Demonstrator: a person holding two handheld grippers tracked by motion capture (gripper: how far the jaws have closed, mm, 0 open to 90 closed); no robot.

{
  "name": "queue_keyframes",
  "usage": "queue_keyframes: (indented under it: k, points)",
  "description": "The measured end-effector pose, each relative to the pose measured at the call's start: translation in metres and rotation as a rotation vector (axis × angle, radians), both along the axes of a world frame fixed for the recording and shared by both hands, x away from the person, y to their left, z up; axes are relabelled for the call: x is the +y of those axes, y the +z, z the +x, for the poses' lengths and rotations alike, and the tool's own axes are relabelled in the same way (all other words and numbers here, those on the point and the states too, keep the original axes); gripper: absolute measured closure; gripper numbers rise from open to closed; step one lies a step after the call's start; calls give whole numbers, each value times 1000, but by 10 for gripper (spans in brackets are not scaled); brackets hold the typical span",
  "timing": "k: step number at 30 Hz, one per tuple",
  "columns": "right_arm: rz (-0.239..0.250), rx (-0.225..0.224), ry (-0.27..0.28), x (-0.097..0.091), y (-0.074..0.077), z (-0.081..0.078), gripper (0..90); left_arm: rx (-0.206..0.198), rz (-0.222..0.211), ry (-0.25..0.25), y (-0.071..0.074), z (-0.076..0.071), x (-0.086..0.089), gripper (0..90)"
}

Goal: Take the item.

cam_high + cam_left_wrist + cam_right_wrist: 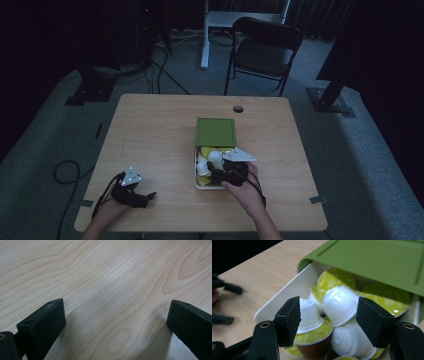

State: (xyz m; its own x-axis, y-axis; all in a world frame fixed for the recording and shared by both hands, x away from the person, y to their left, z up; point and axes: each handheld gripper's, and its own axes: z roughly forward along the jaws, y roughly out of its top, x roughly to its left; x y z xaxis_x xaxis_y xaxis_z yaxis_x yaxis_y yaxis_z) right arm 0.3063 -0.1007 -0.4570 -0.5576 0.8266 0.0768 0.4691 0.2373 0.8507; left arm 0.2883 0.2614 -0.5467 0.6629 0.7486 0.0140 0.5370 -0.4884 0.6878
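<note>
The wooden table [155, 145] carried a white drawer-like box [284, 291] pulled out toward the person from under a green cover [216, 131], which lay flat over the box's far half, right of the table's centre. The open near half was heaped with coffee capsules [209, 161], white cups with yellow-green foil lids, lying at all angles; one brown-bodied capsule [315, 343] sat at the near edge in the right gripper view. The right gripper [226, 172] hung directly over this open part, the person's right hand [243, 187] behind it and the grey three-cornered plate on top. In its own view the two black jaws stood about half open, set to either side of a white capsule [340, 303] lying on its side on top of the heap; the pads were apart from it, with a gap showing on both sides, and nothing was held. The left gripper [131, 192] rested low at the table's near left corner, well apart from the box, held by the left hand [112, 207]. Its view showed bare wood grain between two widely spread jaws, with nothing between them. A folding chair [264, 50] stood on the carpet beyond the far edge of the table.
</note>
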Motion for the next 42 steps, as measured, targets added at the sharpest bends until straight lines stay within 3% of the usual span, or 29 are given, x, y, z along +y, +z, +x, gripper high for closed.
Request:
queue_keyframes:
  k: [12,14,16,18,20,22,25,27,32,36,42]
  points:
    - [50,12,-145,7,-1,3,340,0,0,0,0,0,0,23]
    - [36,6,-160,9,-1,2,342,0,0,0,0,0,0,23]
    - [-8,-21,-175,13,0,-1,340,0,0,0,0,0,0,23]
    - [12,-2,-176,13,-2,0,338,0,0,0,0,0,0,23]
    - [-3,-7,-204,13,-4,2,353,0,0,0,0,0,0,23]
    - [24,12,-211,13,-5,3,352,1,-1,1,0,0,0,23]
    - [23,0,-217,15,-6,3,348,1,-1,0,0,0,0,23]
    - [59,46,-197,16,-9,6,322,0,0,0,0,0,0,23]
    - [98,68,-202,16,-16,10,349,0,0,0,0,0,0,23]
    - [74,50,-224,14,-17,14,424,0,0,0,0,0,0,23]
    - [111,83,-191,16,-17,17,515,0,0,0,0,0,0,23]
